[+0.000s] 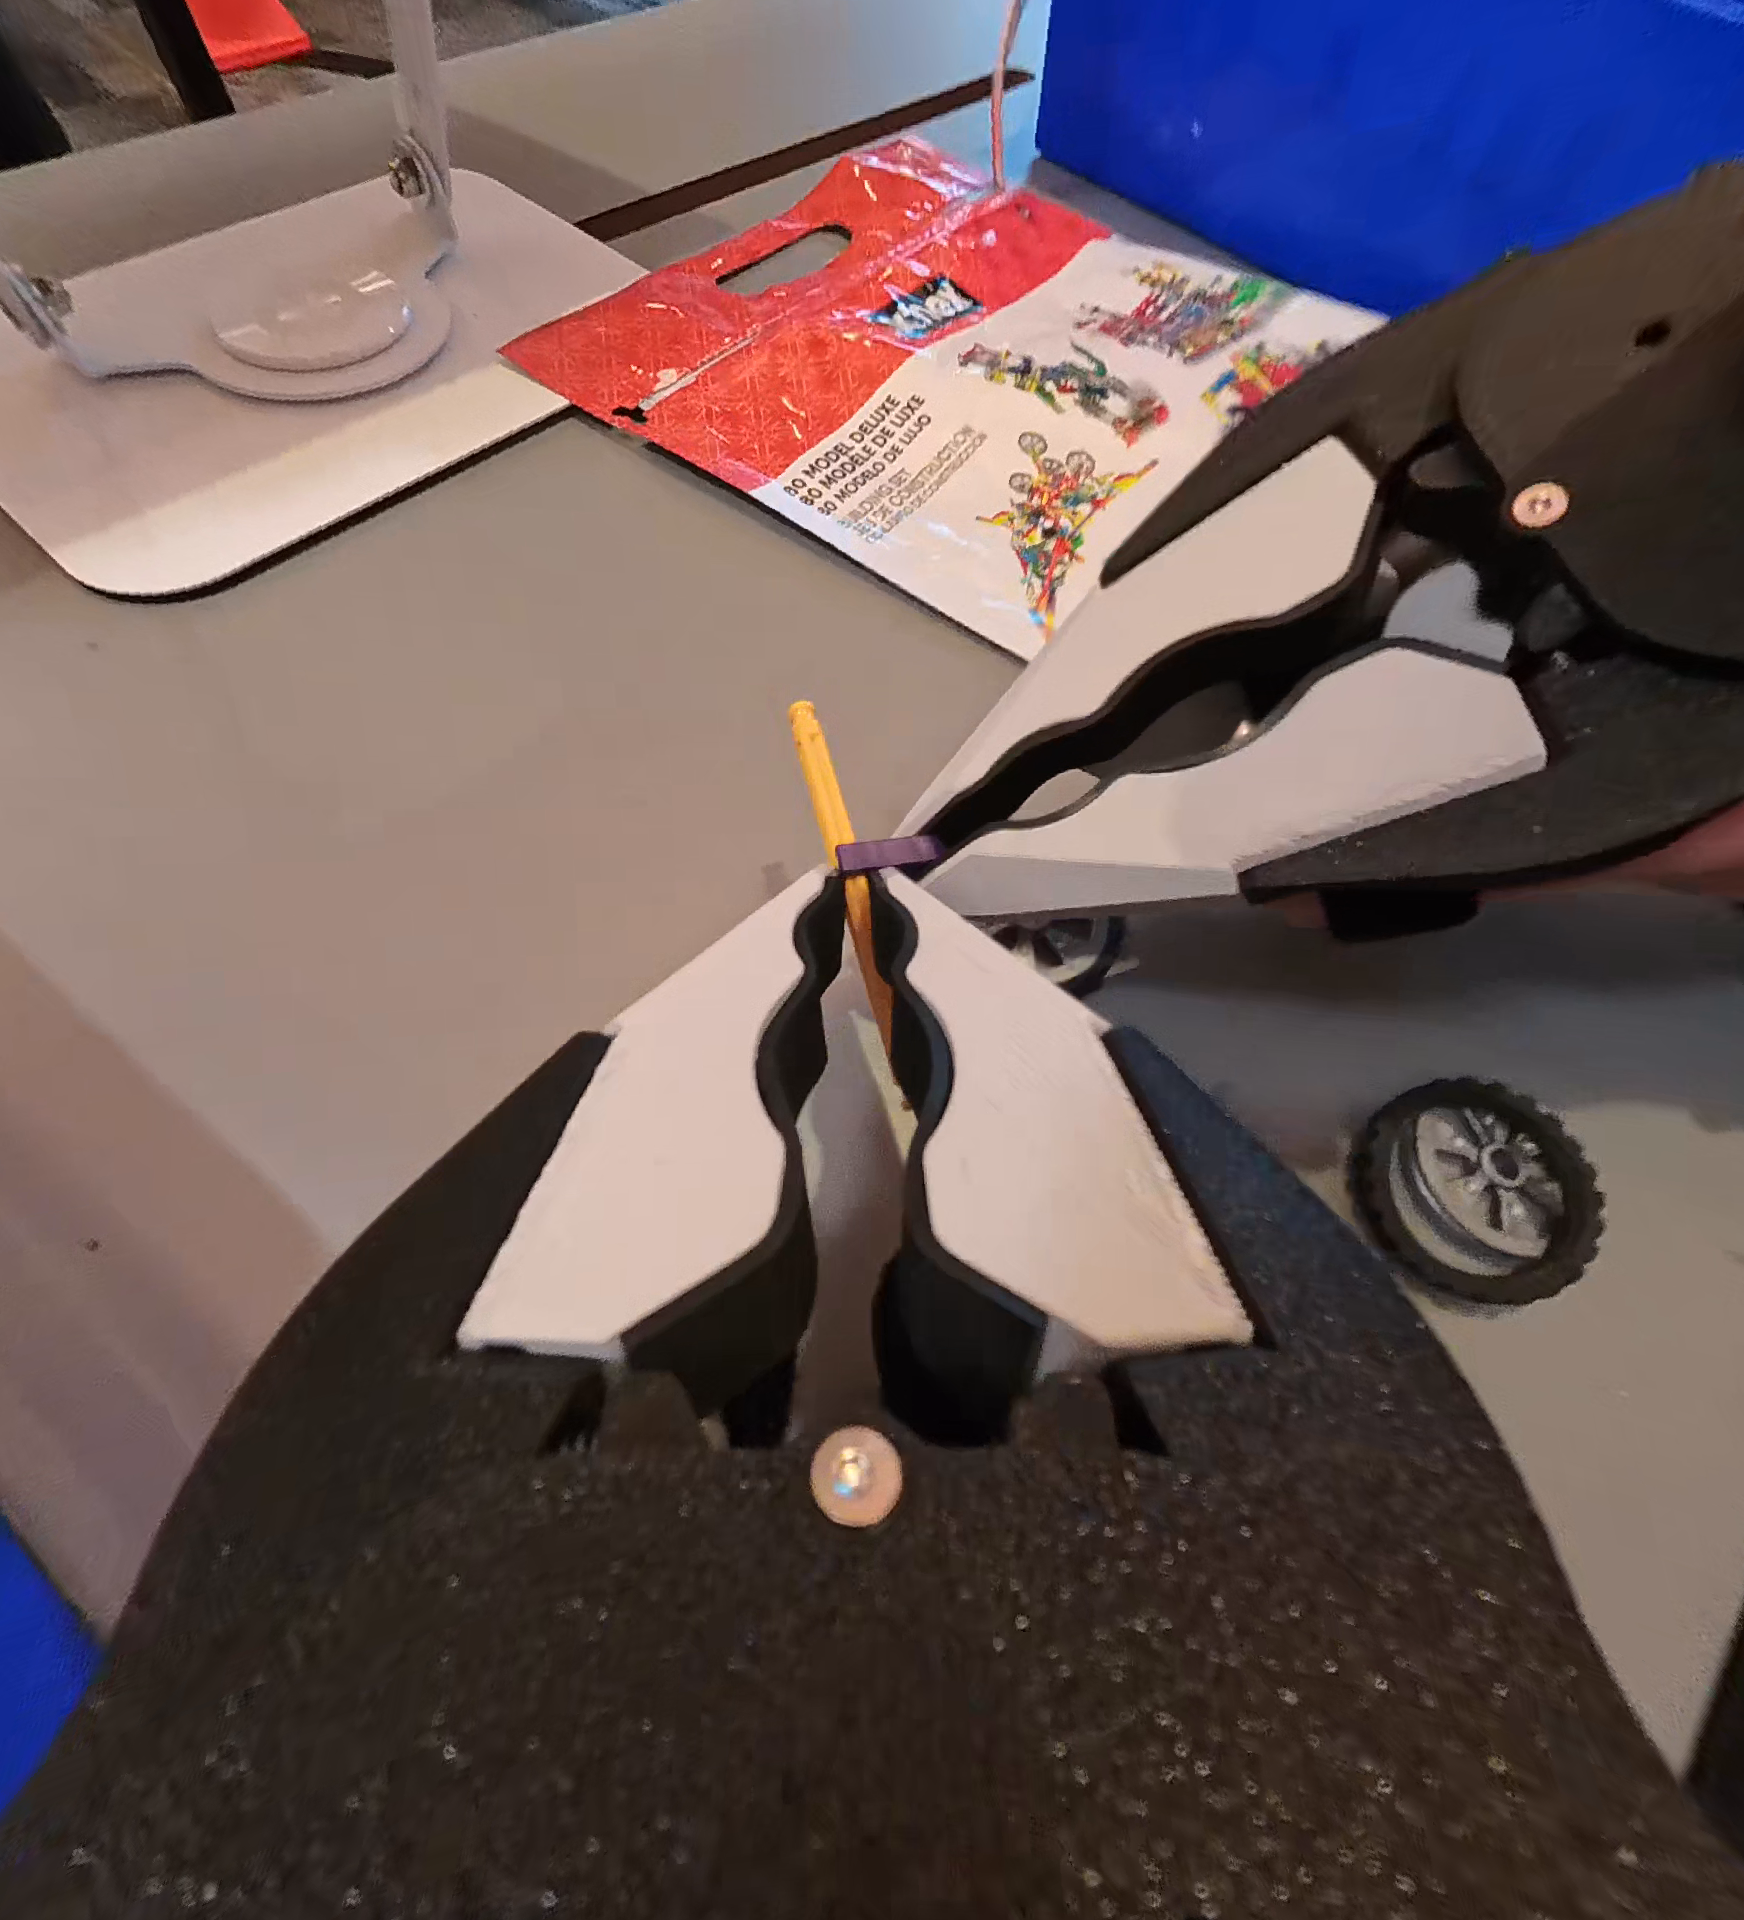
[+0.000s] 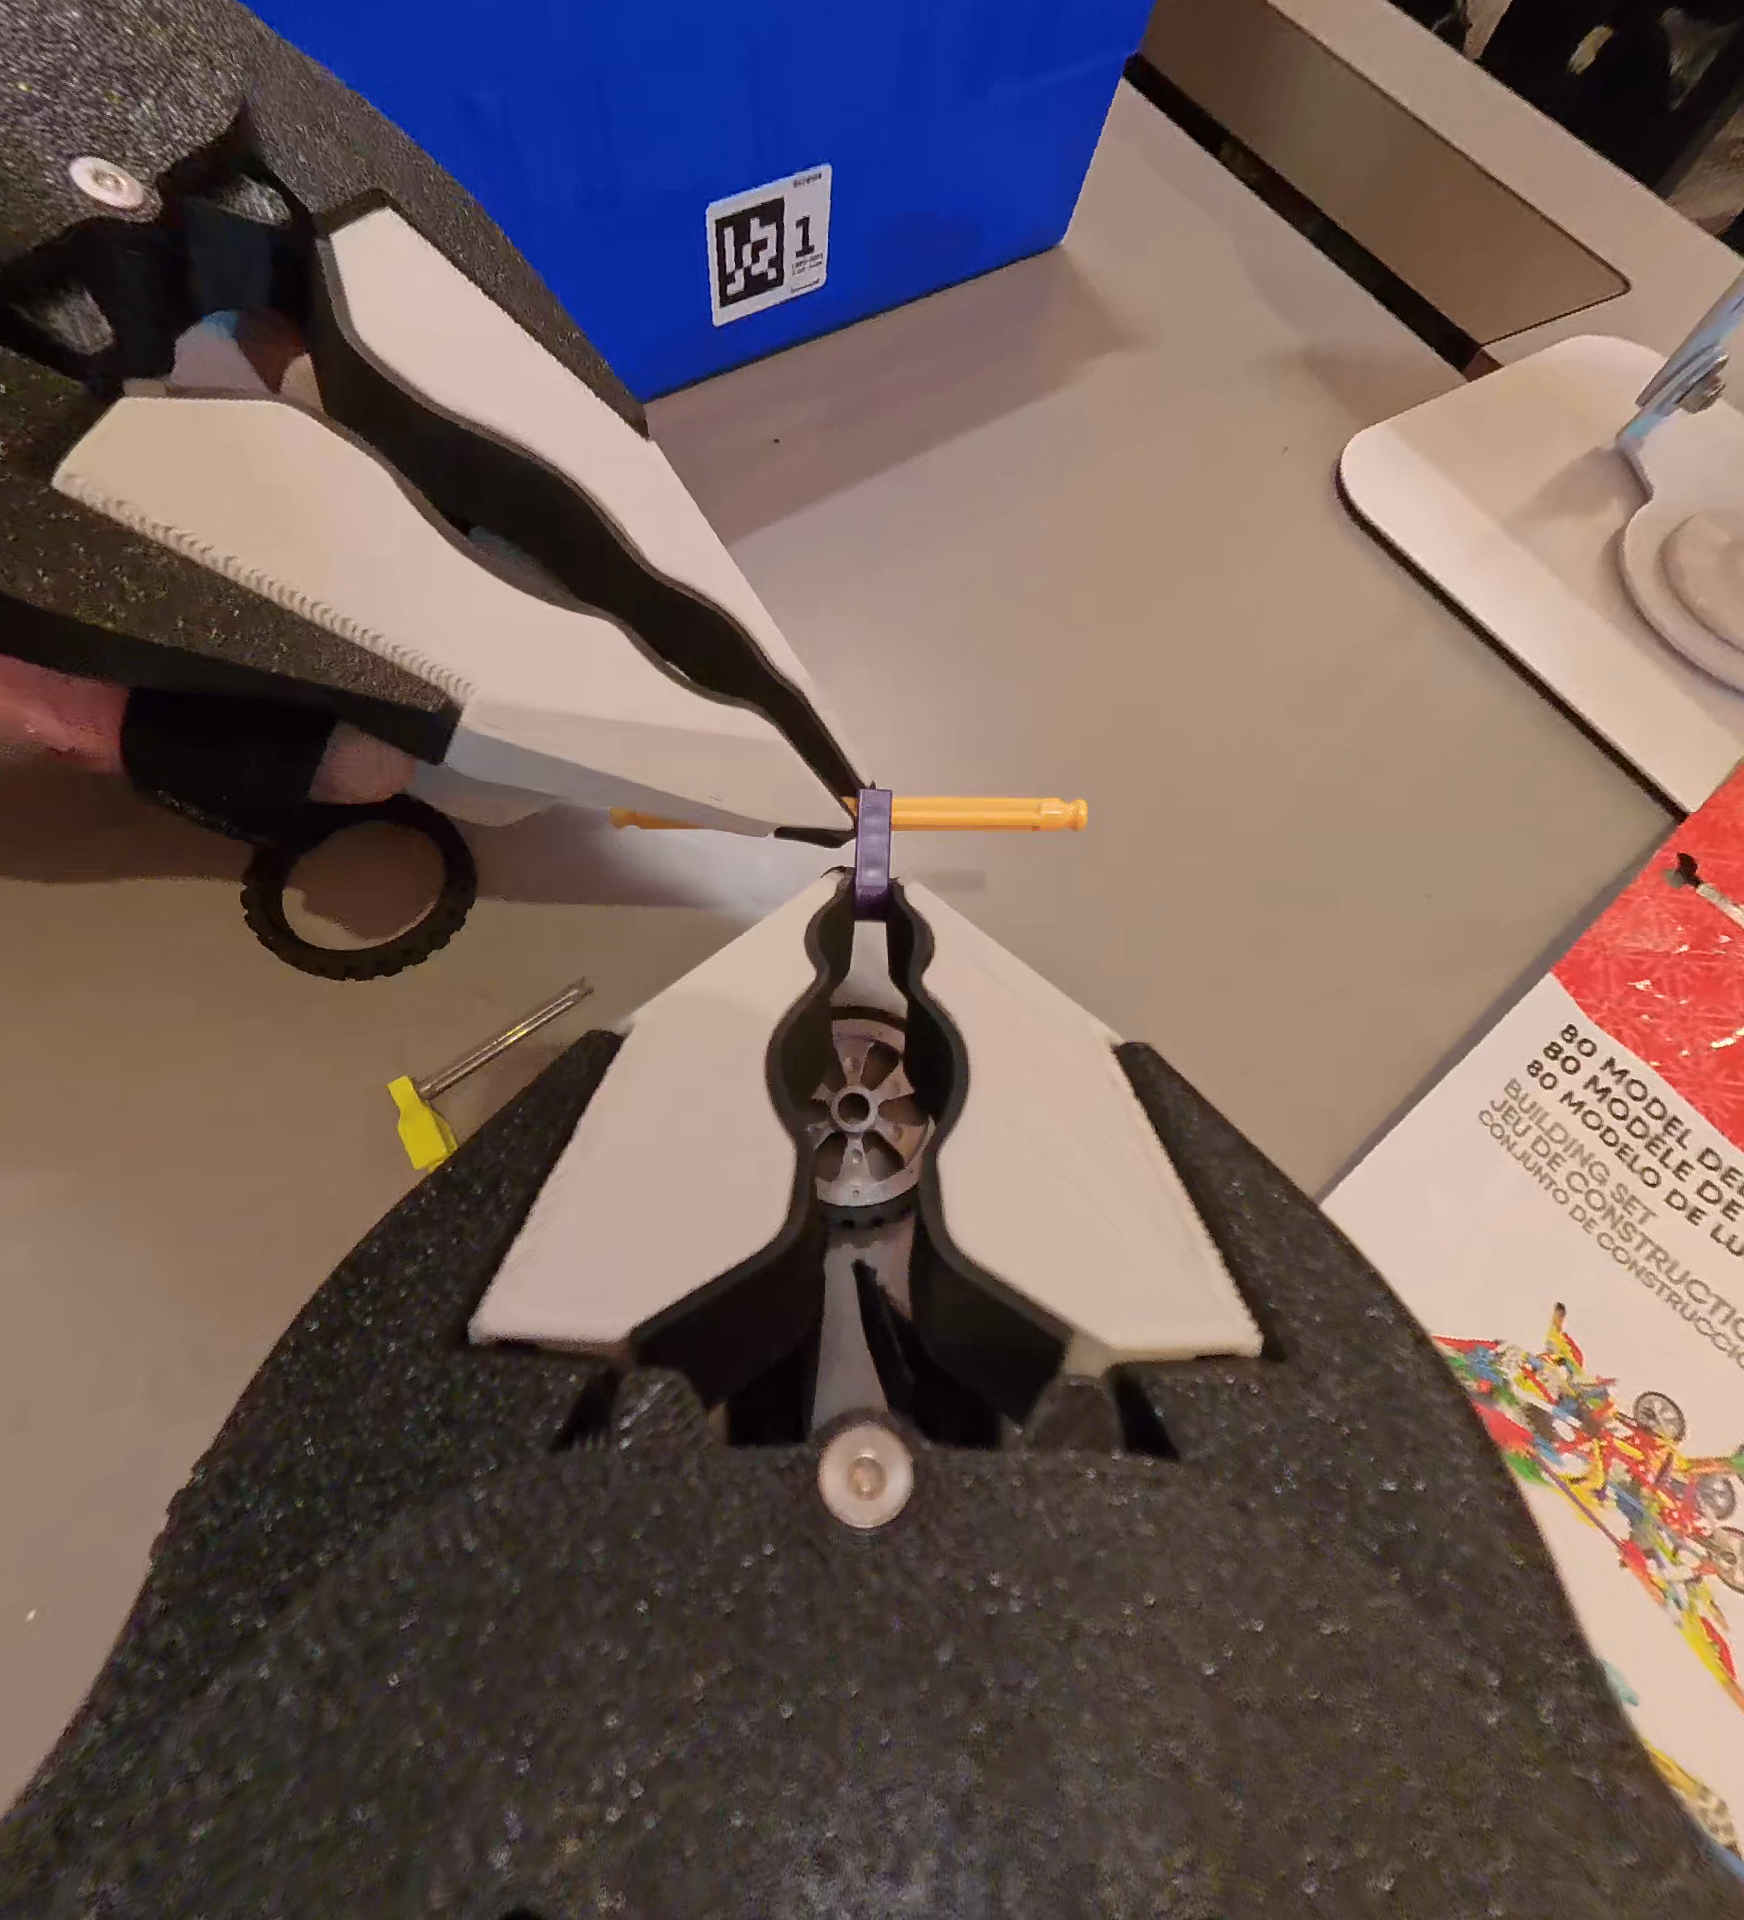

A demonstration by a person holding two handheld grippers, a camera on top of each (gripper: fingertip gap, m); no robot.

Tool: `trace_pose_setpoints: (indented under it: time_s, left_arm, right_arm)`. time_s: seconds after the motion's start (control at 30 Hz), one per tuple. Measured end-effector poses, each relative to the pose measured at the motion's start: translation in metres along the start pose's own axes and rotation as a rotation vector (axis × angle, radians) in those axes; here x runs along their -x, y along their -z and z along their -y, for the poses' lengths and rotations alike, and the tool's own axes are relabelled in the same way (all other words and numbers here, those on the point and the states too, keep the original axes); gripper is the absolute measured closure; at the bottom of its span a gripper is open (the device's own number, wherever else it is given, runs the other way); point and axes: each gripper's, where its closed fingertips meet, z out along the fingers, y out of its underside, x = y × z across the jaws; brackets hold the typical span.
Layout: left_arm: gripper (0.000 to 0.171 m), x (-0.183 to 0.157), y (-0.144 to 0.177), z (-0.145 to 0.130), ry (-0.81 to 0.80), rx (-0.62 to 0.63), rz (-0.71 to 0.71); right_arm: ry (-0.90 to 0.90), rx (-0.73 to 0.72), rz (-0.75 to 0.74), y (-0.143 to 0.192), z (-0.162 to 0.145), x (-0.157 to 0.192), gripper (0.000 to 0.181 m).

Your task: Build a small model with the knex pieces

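Left gripper [image 1: 852, 883] clamped on a yellow rod, right gripper [image 2: 870, 894] pinching a purple clip

Black foam-textured housing and white fingers with wavy black pads fill the foreground of both wrist views. Between the left gripper's closed tips stands the yellow rod [image 1: 821, 774], slightly tilted, its knobbed end rising clear above the tips and its lower part running down between the pads. Held this way, the rod hangs above the grey table [image 1: 432, 779] rather than lying on it.

From the right side comes the right gripper, its own tips closed on one end of a small purple clip [image 1: 883, 854]. The clip's other end sits against the rod just above the left gripper's tips; whether it is fully snapped around the rod or only touching it cannot be told.

On the table lie loose parts. A spoked grey wheel with a black tyre [image 1: 1476, 1184] rests to the right, near the left gripper. A bare black tyre ring [image 2: 359, 904] lies under the left gripper's fingers, beside a gloved hand [image 2: 224, 758]. A thin grey rod with a yellow connector [image 2: 421, 1127] lies at the edge of the right gripper's housing. Farther back are a red-and-white printed package [image 1: 899, 395], a blue bin [image 1: 1367, 135] and a white stand base [image 1: 224, 416]
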Motion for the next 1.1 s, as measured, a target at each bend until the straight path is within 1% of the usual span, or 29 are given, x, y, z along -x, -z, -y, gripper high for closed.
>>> trace_pose_setpoints:
  time_s: [0.1, 0.2, 0.4, 0.5, 0.53, 0.6, 0.73, 0.8, 0.93, 1.03, 1.1]
  left_arm:
    - [0.169, 0.001, -0.003, -0.011, -0.058, 0.074, 0.018]
    - [0.168, 0.001, -0.002, -0.013, -0.002, 0.084, -0.017]
    - [0.155, -0.007, 0.001, -0.02, 0.011, 0.11, -0.085]
    - [0.149, -0.009, 0.0, -0.025, 0.009, 0.137, -0.093]
    - [0.15, -0.008, -0.001, -0.027, -0.005, 0.15, -0.082]
    - [0.159, -0.008, -0.002, -0.027, -0.041, 0.154, -0.071]
    - [0.163, -0.007, -0.004, -0.033, -0.145, 0.205, -0.016]
    - [0.165, -0.005, -0.003, -0.033, -0.2, 0.21, 0.002]
    - [0.166, -0.008, -0.004, -0.035, -0.237, 0.225, 0.001]
    - [0.166, -0.01, -0.004, -0.031, -0.231, 0.191, -0.016]
    - [0.166, -0.012, -0.003, -0.031, -0.269, 0.19, -0.014]
  right_arm:
    - [0.008, 0.035, 0.019, -0.005, -0.007, 0.003, 0.178]
    - [0.003, 0.044, 0.037, -0.006, -0.009, 0.004, 0.178]
    - [-0.009, 0.05, 0.049, -0.007, -0.011, 0.005, 0.178]
    - [-0.019, 0.044, 0.057, -0.006, -0.01, 0.005, 0.178]
    - [-0.016, 0.044, 0.06, -0.006, -0.01, 0.006, 0.178]
    - [-0.01, 0.047, 0.063, -0.006, -0.011, 0.007, 0.178]
    - [0.009, 0.065, 0.059, -0.008, -0.014, 0.007, 0.178]
    - [0.027, 0.065, 0.058, -0.008, -0.014, 0.008, 0.178]
    - [0.06, 0.077, 0.052, -0.008, -0.015, 0.011, 0.179]
    - [0.082, 0.073, 0.039, -0.006, -0.014, 0.01, 0.179]
    - [0.109, 0.076, 0.043, -0.004, -0.014, 0.011, 0.179]
